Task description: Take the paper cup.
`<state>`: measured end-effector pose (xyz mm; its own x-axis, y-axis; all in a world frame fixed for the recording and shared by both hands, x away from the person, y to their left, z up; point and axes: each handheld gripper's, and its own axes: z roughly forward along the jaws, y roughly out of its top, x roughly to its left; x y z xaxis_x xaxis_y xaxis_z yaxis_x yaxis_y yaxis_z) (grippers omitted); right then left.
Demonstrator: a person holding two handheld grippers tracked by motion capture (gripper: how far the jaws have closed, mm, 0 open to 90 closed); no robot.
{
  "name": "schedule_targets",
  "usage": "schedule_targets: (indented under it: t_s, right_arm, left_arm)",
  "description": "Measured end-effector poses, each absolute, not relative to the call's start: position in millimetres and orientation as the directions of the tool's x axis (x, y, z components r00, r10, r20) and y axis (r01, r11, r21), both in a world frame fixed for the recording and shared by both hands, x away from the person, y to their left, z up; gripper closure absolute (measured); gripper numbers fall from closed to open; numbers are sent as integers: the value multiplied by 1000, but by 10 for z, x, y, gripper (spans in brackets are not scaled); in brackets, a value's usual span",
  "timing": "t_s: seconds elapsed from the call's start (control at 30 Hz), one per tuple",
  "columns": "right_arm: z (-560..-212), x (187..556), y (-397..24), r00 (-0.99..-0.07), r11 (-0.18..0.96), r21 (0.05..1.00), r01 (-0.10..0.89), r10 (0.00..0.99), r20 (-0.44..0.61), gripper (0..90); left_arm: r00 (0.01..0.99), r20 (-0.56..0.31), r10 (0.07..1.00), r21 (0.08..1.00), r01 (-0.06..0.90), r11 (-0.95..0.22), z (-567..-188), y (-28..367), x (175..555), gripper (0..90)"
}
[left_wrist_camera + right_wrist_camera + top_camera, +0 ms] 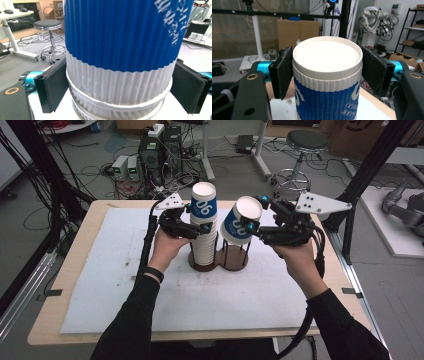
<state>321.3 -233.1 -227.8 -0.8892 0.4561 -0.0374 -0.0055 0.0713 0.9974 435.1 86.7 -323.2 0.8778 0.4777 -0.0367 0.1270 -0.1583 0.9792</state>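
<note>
Left jaws: the left gripper [204, 228] stands spread wide around the stack of cups [204, 227], one black pad on each side of the ribbed wall, pads against it just above a rolled rim; a grip on the stack.
Right jaws: the right gripper [245, 227] is clamped on a single cup [240, 221], pads pressing near its closed white base.
Single cup: lifted, tilted, base up and toward the left, above the right half of the holder [233, 263].
Stack: upright and upside down in the left half of the holder, middle of the white mat [125, 270].
Count, grippers: two, one in each hand.
Count, cups: one loose cup; the stack's number cannot be told, several rims show.
Count, holders: one brown base with two round bays and thin posts.
</note>
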Motion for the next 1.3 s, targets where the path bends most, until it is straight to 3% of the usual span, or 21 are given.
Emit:
schedule_targets:
  t_s: [0.83,1.3]
  right_arm:
    - [-3180,2996,-2393,-891,139,985,98,454,25,306]
    - [-3306,3016,-2394,-891,144,982,124,453,46,306]
  left_arm:
    - [877,-33,478,979,125,-161,-3231,865,4348,111]
    - [876,-43,481,980,131,-151,-3199,879,4321,76]
